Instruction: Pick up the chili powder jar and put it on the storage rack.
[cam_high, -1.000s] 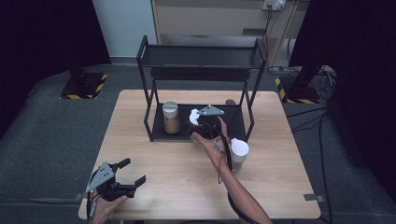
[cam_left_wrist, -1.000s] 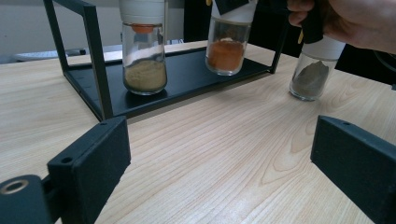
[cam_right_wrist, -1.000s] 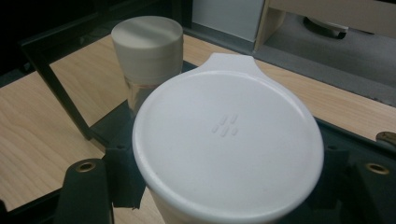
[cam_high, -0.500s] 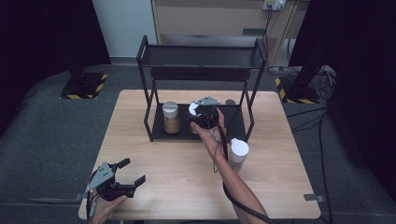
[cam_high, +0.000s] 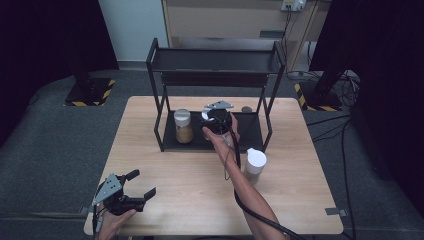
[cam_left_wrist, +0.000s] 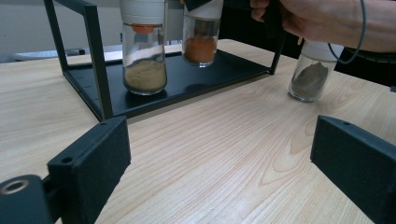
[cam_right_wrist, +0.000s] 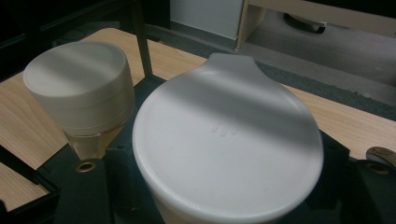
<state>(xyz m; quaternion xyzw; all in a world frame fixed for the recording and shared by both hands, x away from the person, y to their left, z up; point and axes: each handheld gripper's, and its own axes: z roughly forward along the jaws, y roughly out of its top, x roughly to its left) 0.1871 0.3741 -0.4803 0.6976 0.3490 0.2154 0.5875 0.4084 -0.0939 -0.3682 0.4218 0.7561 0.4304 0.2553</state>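
holding an orange-spice jar (cam_left_wrist: 201, 35) by its white lid (cam_right_wrist: 227, 154), the right gripper (cam_high: 216, 120) sits over the black rack (cam_high: 215, 60), its jaws clamped on the jar just under the lid. in the left gripper view the jar's base is on or just above the rack's bottom tray (cam_left_wrist: 187, 81); i cannot tell whether it touches. a second jar (cam_high: 183, 126) with tan powder stands upright on that tray, just beside the held one, to its left in the high view. its lid shows close by in the right gripper view too. a third jar (cam_high: 254, 166), filled with dark grey-brown powder, stands on the worktop (cam_high: 175, 175) outside the rack, near the person's right forearm. the cable from the right gripper trails back along that arm.

the left gripper (cam_high: 134, 189) rests low near the front left corner of the worktop, well apart from the rack and all three jars. its jaws stand wide apart with nothing between them, pointing toward the rack.
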